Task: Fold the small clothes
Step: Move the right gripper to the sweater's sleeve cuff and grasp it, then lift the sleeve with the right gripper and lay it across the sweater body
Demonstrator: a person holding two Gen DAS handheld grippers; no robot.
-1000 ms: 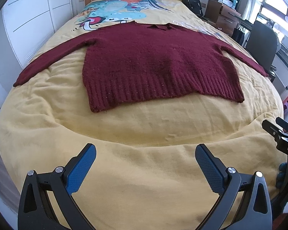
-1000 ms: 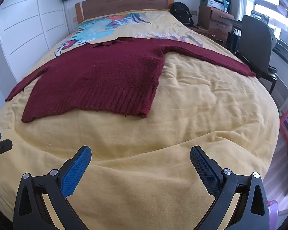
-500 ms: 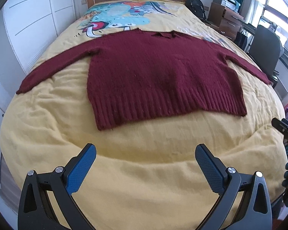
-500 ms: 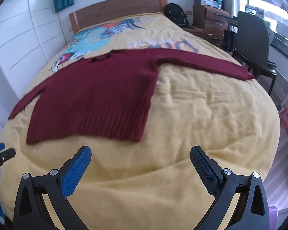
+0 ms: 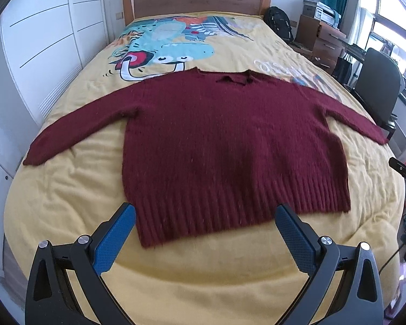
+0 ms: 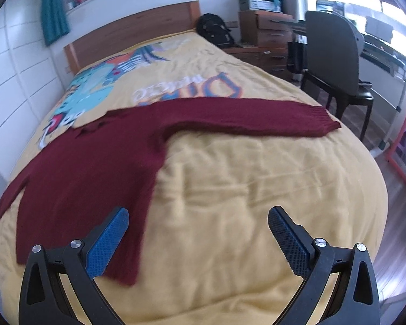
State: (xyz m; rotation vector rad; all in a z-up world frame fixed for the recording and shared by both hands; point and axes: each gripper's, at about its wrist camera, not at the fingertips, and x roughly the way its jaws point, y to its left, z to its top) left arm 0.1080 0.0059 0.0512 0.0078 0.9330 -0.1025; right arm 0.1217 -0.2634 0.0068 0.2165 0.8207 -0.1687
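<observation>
A dark red knitted sweater [image 5: 230, 146] lies flat on the yellow bed cover [image 5: 203, 276], neck toward the headboard, both sleeves spread out. It also shows in the right wrist view [image 6: 94, 168], with its right sleeve [image 6: 246, 119] stretched toward the bed's right edge. My left gripper [image 5: 205, 211] is open and empty, hovering over the ribbed hem. My right gripper [image 6: 197, 216] is open and empty, just right of the sweater's lower right corner, its left finger over the hem.
A wooden headboard [image 5: 197, 0] stands at the far end. White wardrobe doors [image 5: 40, 40] line the left side. A black chair [image 6: 335, 54], a wooden drawer unit [image 6: 268, 35] and a black backpack [image 6: 216, 31] stand to the right of the bed.
Both grippers have moved forward over the bed toward the sweater, which now looks larger and closer. The right wrist view has turned to the right. Both stay open.
</observation>
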